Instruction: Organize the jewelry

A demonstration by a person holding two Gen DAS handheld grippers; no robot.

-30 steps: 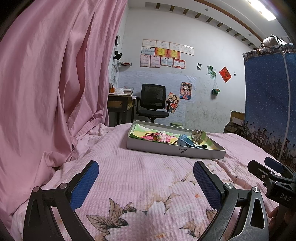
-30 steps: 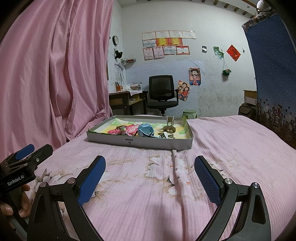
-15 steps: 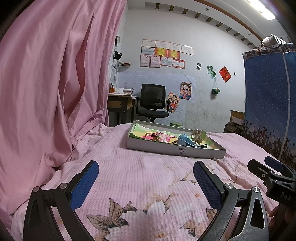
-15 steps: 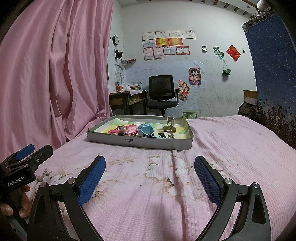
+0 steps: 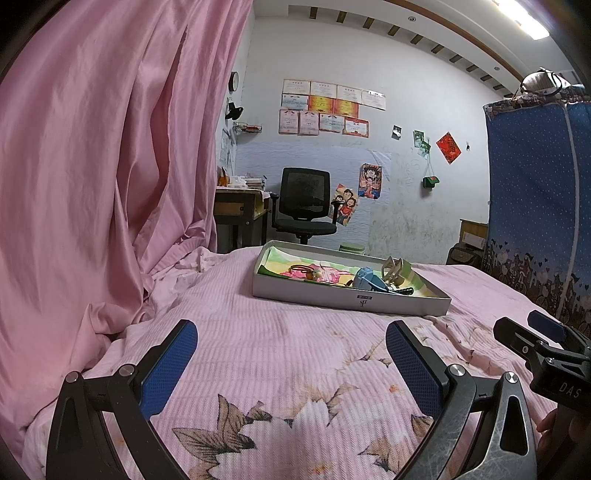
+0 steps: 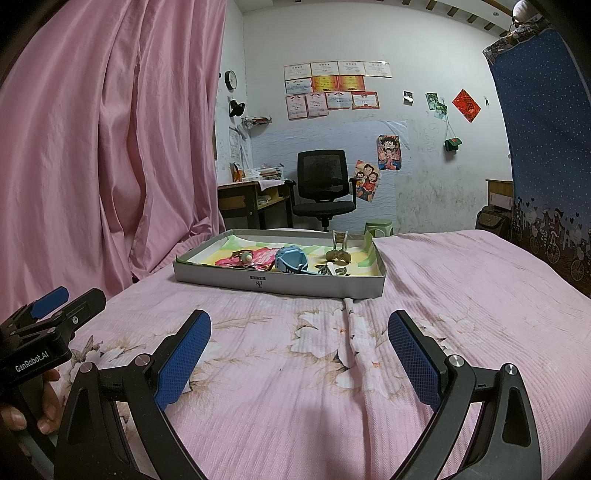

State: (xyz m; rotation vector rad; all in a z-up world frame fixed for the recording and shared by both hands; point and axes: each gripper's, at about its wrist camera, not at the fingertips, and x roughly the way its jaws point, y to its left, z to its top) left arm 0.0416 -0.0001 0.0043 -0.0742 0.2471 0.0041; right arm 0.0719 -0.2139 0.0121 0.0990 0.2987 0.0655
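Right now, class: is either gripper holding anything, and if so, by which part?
Nothing is held. The left gripper and right gripper are both open above the bedspread, short of the tray.

Both tongs (image 5: 291, 354) (image 6: 299, 345) agape, empty

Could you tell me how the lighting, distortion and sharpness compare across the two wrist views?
Left wrist view: a ceiling light blows out at the top right, and fisheye bends the blue curtain. Right wrist view: even light with no glare, dark corners, the tray sharp, and the small items inside too small to tell.
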